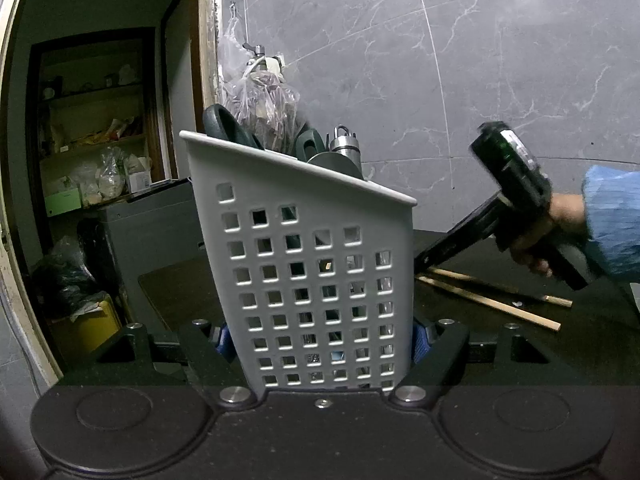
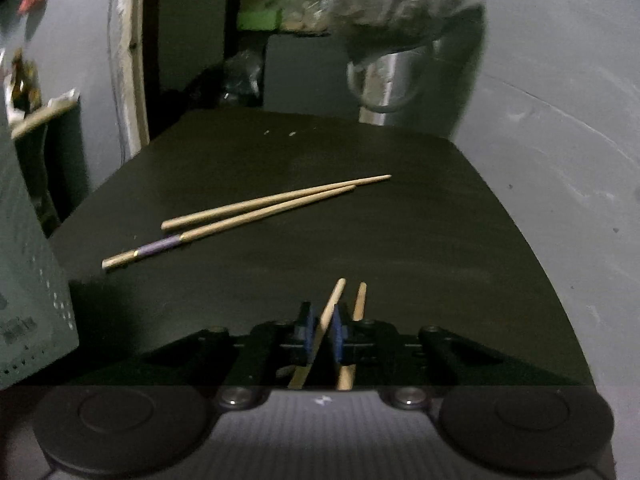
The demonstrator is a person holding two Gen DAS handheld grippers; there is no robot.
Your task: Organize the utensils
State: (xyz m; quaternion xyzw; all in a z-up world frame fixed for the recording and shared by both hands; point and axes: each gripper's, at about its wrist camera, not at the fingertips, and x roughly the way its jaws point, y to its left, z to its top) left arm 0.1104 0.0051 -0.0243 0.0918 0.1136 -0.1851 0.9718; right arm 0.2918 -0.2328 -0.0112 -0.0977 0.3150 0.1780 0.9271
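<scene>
Now, left hand-held gripper (image 1: 322, 342): I have its blue pads clamped on both sides of the white perforated caddy (image 1: 308, 276), low on its walls.
Caddy: it stands tilted in my grip over the dark tabletop (image 1: 180, 292); dark green handles (image 1: 224, 126) and a steel utensil end (image 1: 346, 146) stick out of its top.
Right hand-held gripper (image 2: 322, 334): I hold it angled down at the tabletop with its jaws nearly together; one wooden chopstick (image 2: 330, 308) runs between the blue pads, which sit close on either side of it, and I cannot tell whether they press on it yet.
Second chopstick (image 2: 359, 302): it lies just right of the right pad, outside the jaws, nearly parallel to the first.
Other pair: a plain chopstick (image 2: 276, 200) and a purple-banded chopstick (image 2: 224, 228) lie side by side farther out on the tabletop, apart from the gripper.
My right hand (image 1: 548, 236): seen from the left camera, it grips the handle, a blue sleeve (image 1: 612, 220) behind it, above two chopsticks on the tabletop.
Background: grey marbled wall tiles (image 1: 480, 60) and a hanging plastic bag (image 1: 256, 92).
</scene>
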